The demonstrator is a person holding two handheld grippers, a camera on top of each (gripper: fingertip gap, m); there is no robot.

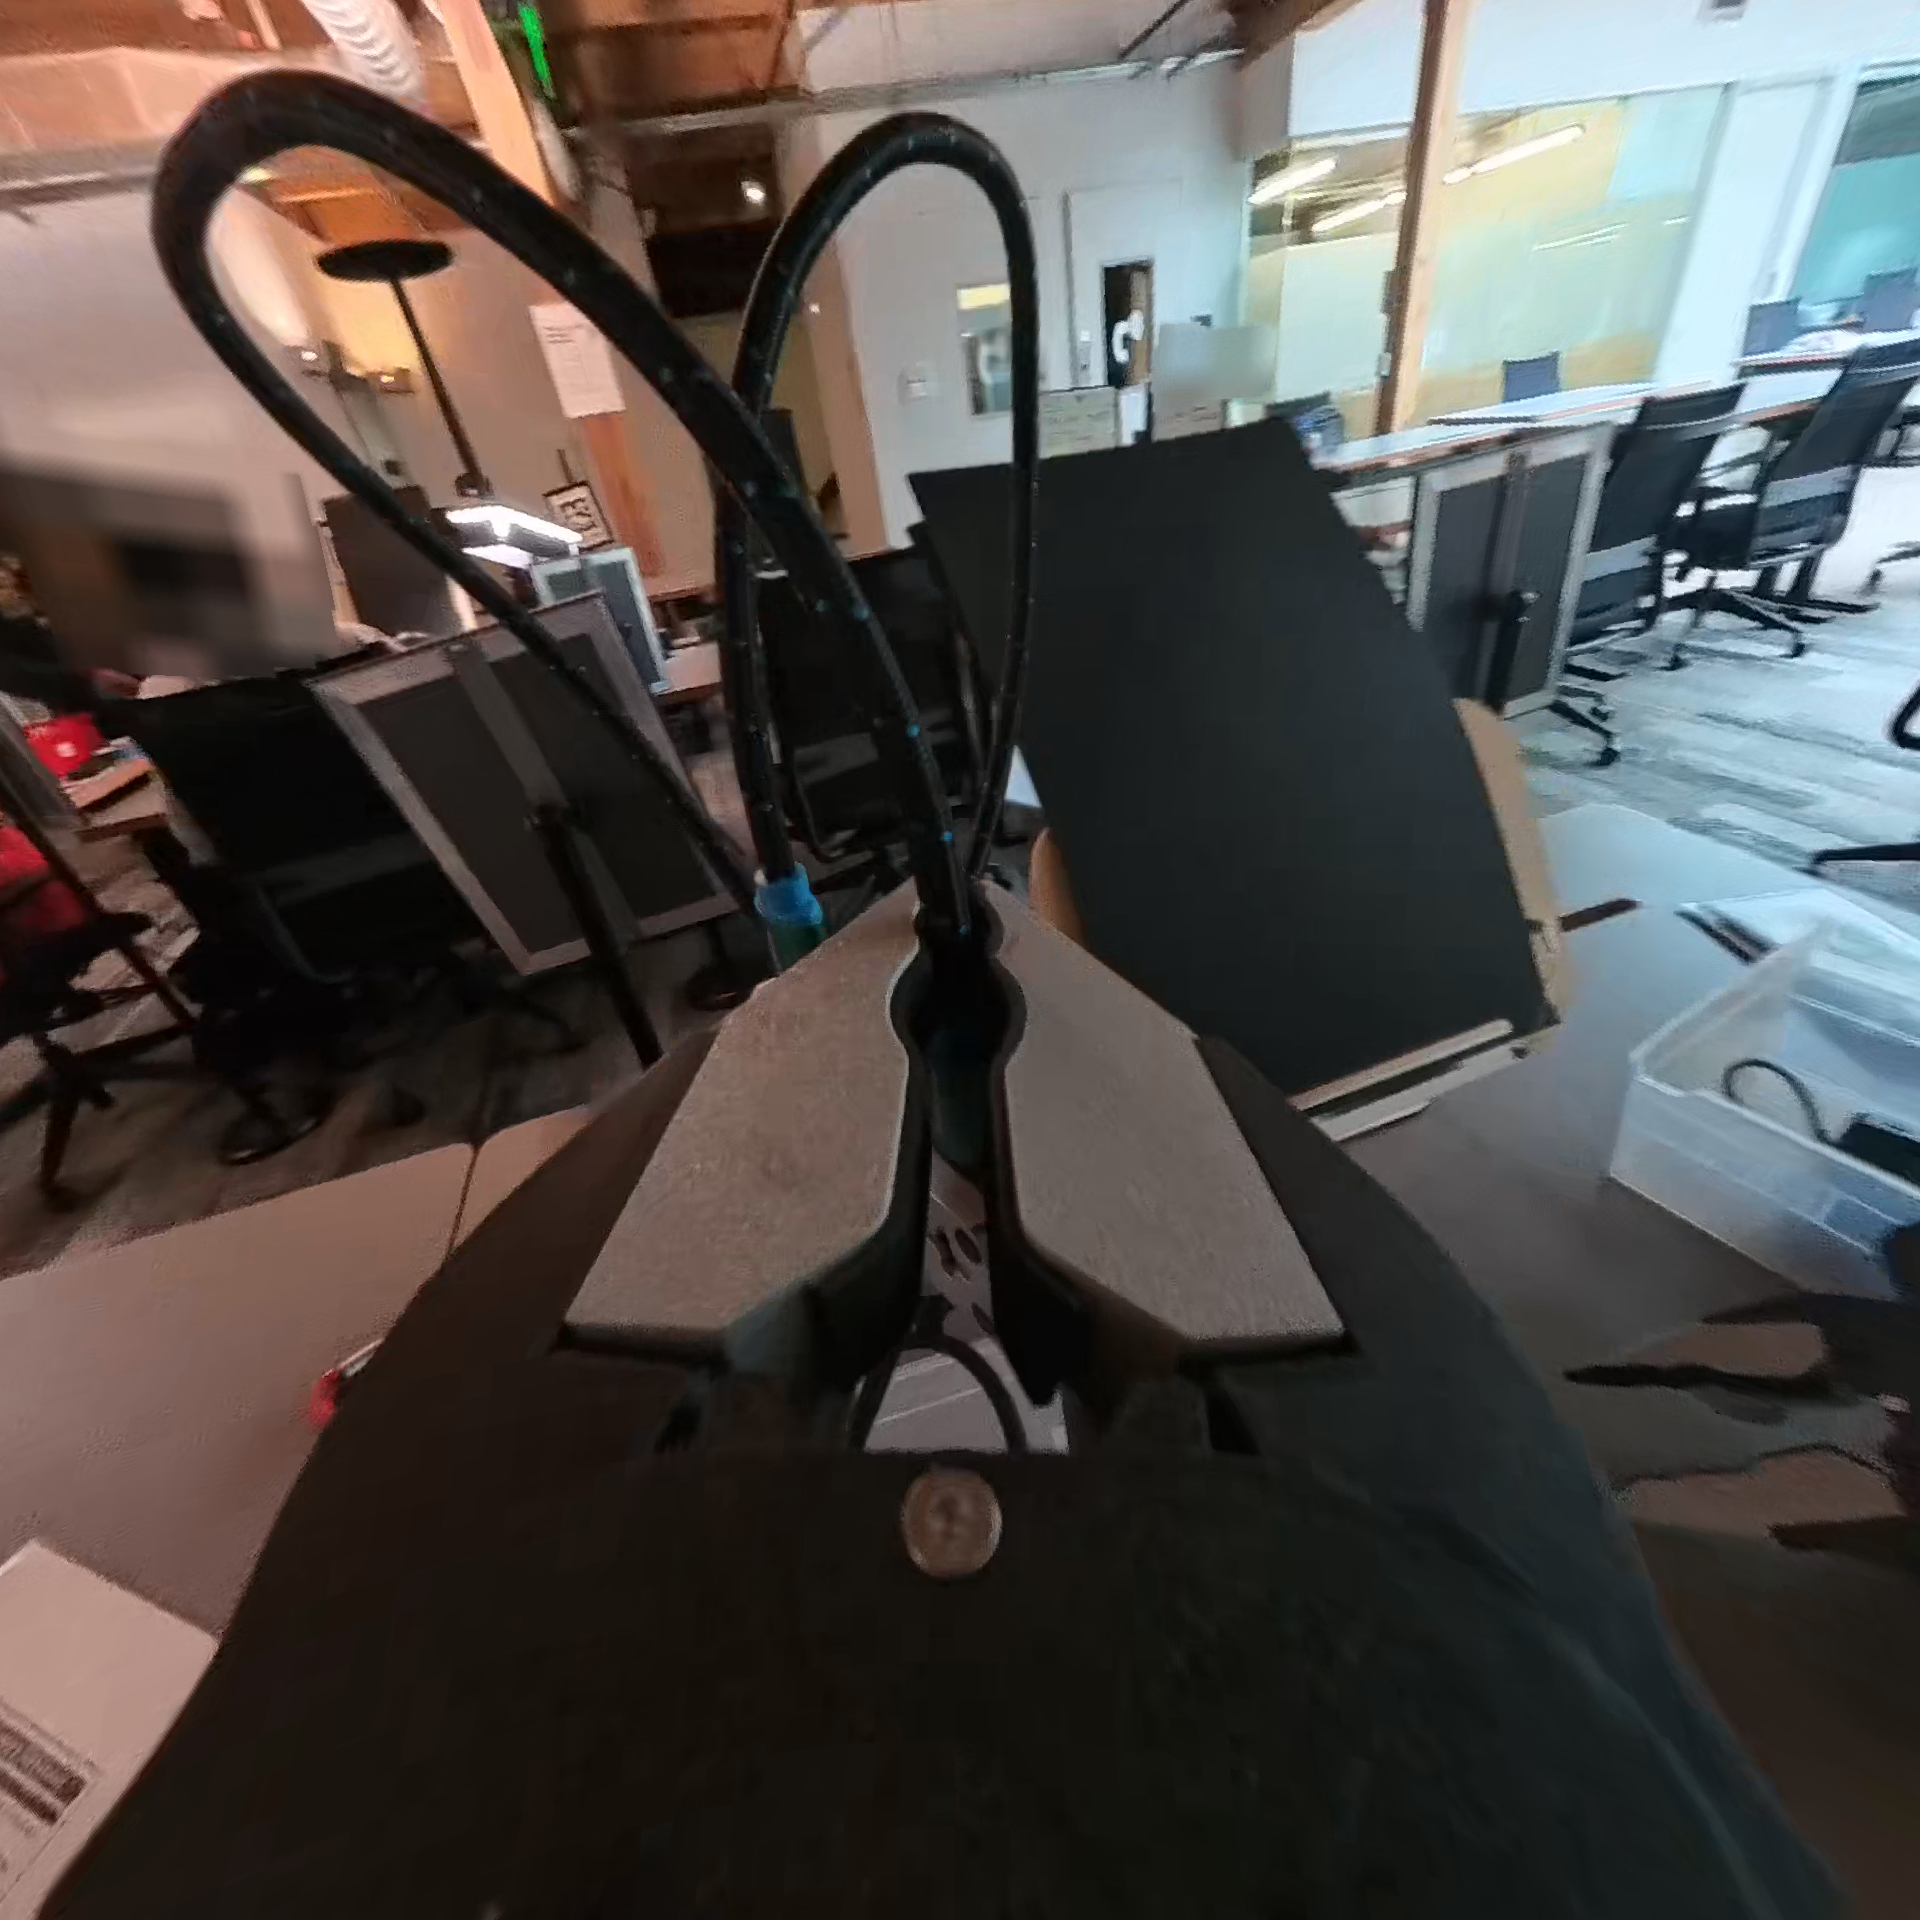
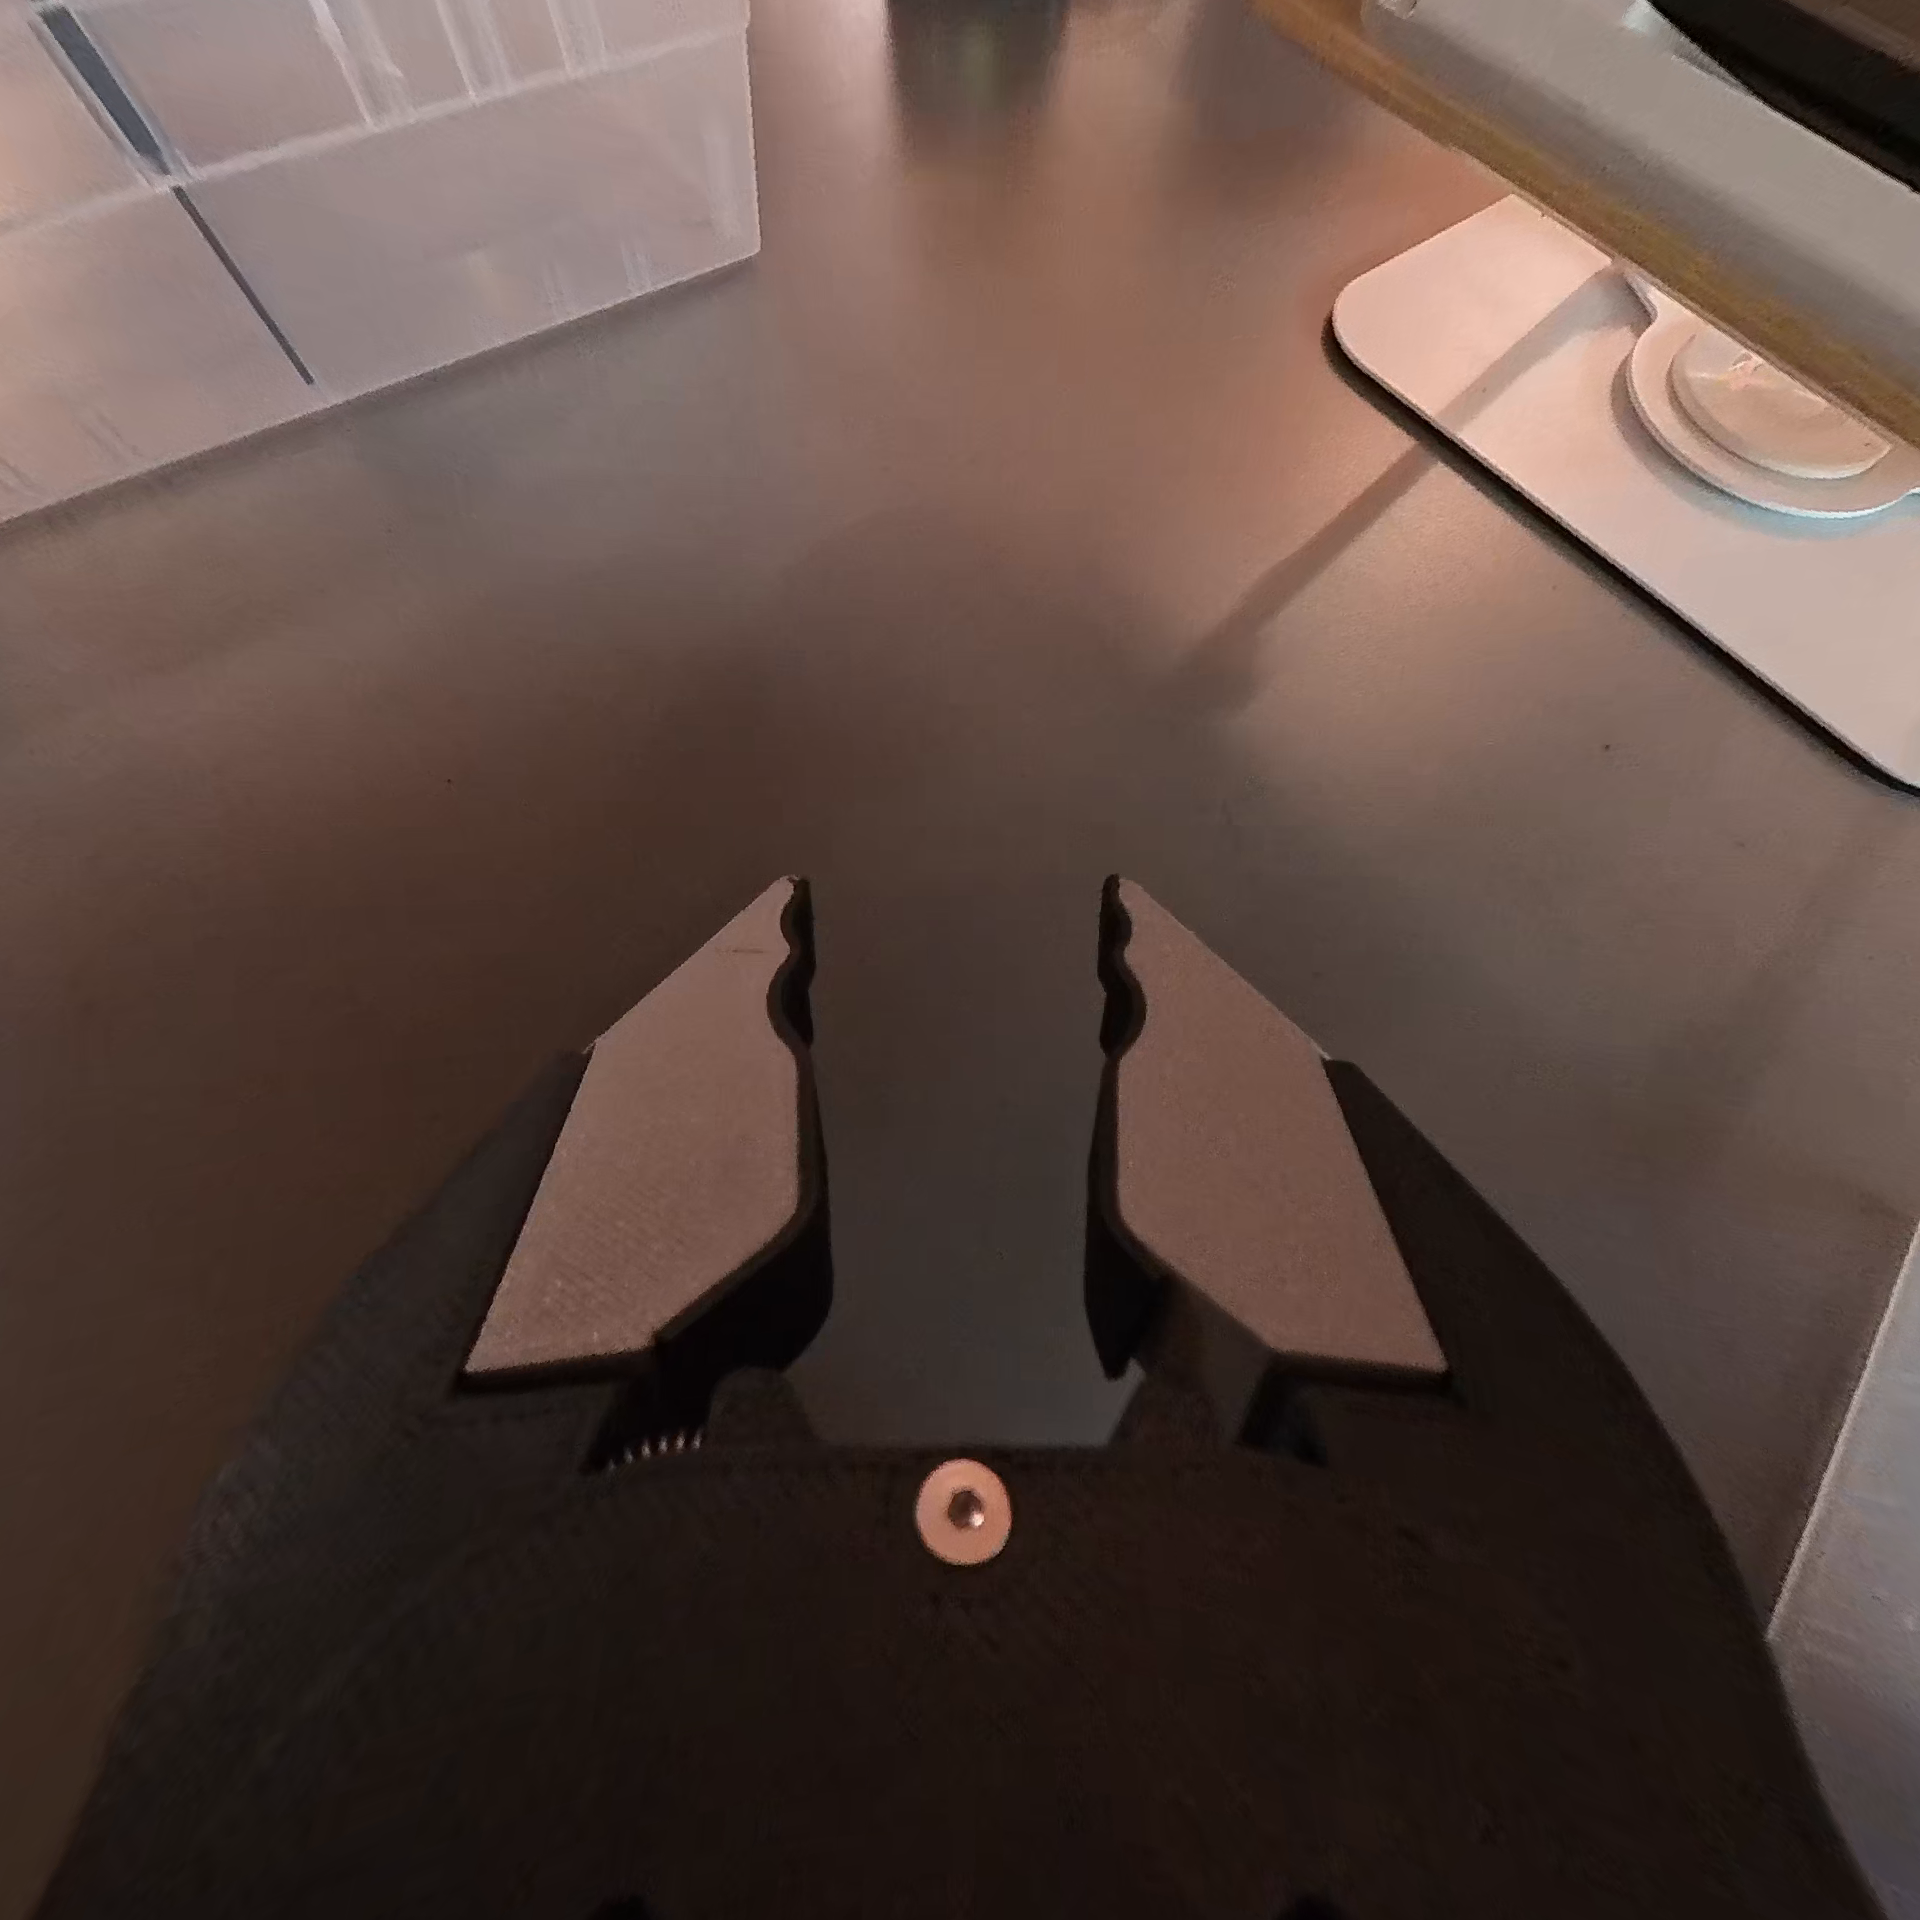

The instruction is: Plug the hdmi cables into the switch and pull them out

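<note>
One cable (image 1: 940, 873) inside left hand-held gripper (image 1: 956, 925)

The left camera is looking up across the room; the right camera is looking down, close over the dark table (image 2: 520, 727).

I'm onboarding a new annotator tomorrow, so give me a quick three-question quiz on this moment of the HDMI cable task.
1. True or false: the right gripper has its fingers spread over a bare tabletop.
2. What does the left gripper clamp? A) a red pen B) a black cable C) a white card
3. Fill in: the loose connector beside the left fingers has a ____ collar.

Key: 1 true; 2 B; 3 blue.
</note>
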